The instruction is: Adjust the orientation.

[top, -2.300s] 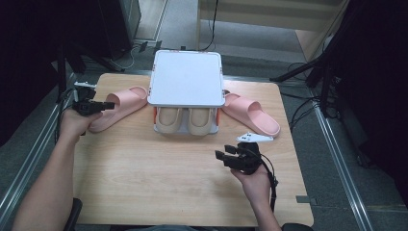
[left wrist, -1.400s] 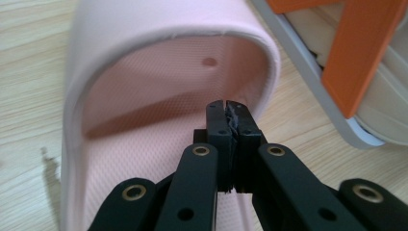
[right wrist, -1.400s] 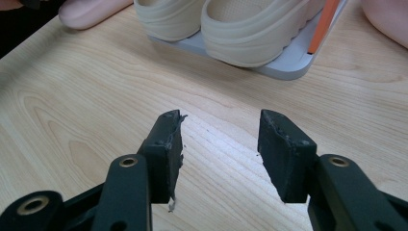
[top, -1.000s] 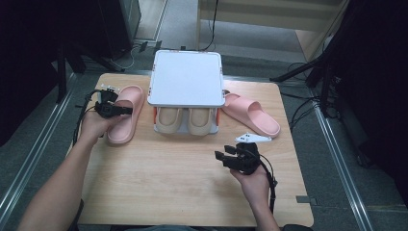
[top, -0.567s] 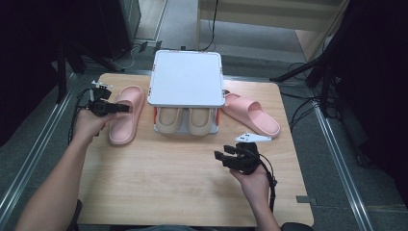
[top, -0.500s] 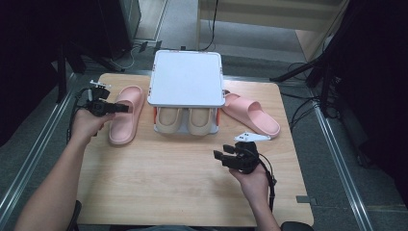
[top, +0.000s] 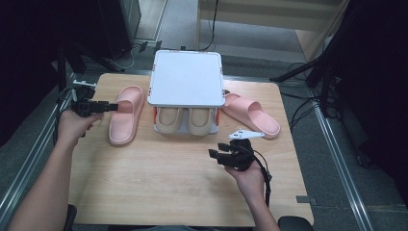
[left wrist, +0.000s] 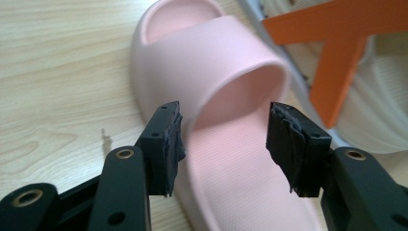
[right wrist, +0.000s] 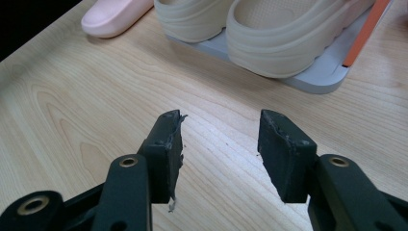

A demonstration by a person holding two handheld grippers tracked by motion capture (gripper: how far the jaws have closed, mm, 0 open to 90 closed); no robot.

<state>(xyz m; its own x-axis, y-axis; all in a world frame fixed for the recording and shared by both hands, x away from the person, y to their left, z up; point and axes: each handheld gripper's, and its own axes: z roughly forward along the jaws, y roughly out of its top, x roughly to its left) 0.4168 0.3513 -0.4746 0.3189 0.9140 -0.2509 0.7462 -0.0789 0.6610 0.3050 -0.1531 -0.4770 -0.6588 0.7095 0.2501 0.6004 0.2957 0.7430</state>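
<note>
A pink slipper point(top: 126, 115) lies flat on the table left of a small shoe rack point(top: 186, 79). My left gripper point(top: 113, 107) hovers at its left edge, and its jaws have just been opening. In the left gripper view the left gripper point(left wrist: 223, 139) is open, with the slipper point(left wrist: 216, 86) just beyond the pads and untouched. The second pink slipper point(top: 250, 113) lies right of the rack. My right gripper point(top: 216, 150) stays open over bare wood before the rack, with nothing between the jaws of the right gripper point(right wrist: 221, 139).
A pair of beige slippers point(top: 185, 120) fills the rack's lower shelf under its white top. The rack's orange strut point(left wrist: 337, 57) stands close right of the left slipper. Metal rails run along both table sides. Bare wood spreads across the near half of the table point(top: 159, 187).
My left gripper swung the pink slipper in beside the rack, let go of it and drew back to the left with its jaws apart. The right gripper has not moved.
</note>
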